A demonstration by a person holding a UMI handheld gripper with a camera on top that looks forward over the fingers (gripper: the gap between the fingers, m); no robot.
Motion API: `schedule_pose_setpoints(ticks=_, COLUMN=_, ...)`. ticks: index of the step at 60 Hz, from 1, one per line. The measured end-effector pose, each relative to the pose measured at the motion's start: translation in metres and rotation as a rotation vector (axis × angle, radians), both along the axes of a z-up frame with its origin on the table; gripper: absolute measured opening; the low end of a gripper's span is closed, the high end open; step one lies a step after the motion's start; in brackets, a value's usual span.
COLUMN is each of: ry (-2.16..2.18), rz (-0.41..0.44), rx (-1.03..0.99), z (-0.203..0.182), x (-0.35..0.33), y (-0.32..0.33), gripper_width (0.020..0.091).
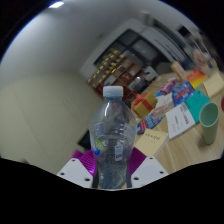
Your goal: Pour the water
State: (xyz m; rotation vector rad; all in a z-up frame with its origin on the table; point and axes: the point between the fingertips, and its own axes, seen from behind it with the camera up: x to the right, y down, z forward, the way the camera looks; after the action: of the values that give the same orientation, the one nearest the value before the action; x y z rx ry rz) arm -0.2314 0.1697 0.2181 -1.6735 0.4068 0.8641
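The bottle (pixel 113 140) is seen upright between the fingers (pixel 84 162) of the gripper (pixel 112 170), seemingly clamped low on its body. Thin, slippery plastic is judged crushable; a moderate squeeze is advised. The cup (pixel 207 125) stands well apart.

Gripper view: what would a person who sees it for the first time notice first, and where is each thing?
First comes the clear plastic water bottle with a white cap, upright between the fingers of the gripper, whose magenta pads sit close at its sides. Beyond it and to the right, the wooden table carries colourful boxes, papers and a green cup. Farther back stands a shelf against the wall.
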Motion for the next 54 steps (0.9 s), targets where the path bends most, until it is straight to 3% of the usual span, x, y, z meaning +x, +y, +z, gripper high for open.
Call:
schedule_pose_setpoints(ticks=9, ry=0.544, rz=-0.091, rx=-0.122, z=0.009, x=0.084, y=0.014, gripper_width=0.0377)
schedule_pose_setpoints(ticks=14, ry=0.848, rz=-0.077, rx=-0.222, z=-0.027, x=0.112, y=0.024, gripper_width=0.0375)
schedule_pose_setpoints(ticks=19, ry=1.060, rz=-0.072, rx=-0.258, z=-0.031, x=0.122, y=0.020, gripper_width=0.0376)
schedule_pose_setpoints(ticks=31, ry=1.449, rz=-0.031, rx=-0.205, z=0.013, x=0.133, y=0.009, gripper_width=0.0381)
schedule_pose_setpoints(ticks=35, ry=1.468, rz=-0.036, rx=-0.191, z=0.016, x=0.142, y=-0.016, gripper_width=0.0374)
schedule_pose_setpoints(ticks=36, ry=1.472, rz=-0.042, rx=-0.194, z=0.020, x=0.142, y=0.013, gripper_width=0.0377)
schedule_pose_setpoints(ticks=45, ry=1.474, rz=-0.044, rx=-0.185, z=0.035, x=0.134, y=0.008, gripper_width=0.0374)
schedule_pose_setpoints(ticks=50, ry=1.295, rz=-0.007, rx=-0.211, z=0.047, x=0.127, y=0.003, gripper_width=0.0378)
schedule_pose_setpoints(ticks=51, ry=1.222, rz=0.015, rx=-0.199, z=0.047, x=0.131, y=-0.027, gripper_width=0.0376)
schedule_pose_setpoints(ticks=54, ry=1.010, rz=0.019, rx=-0.164, z=0.059, x=0.121, y=-0.002, gripper_width=0.0377)
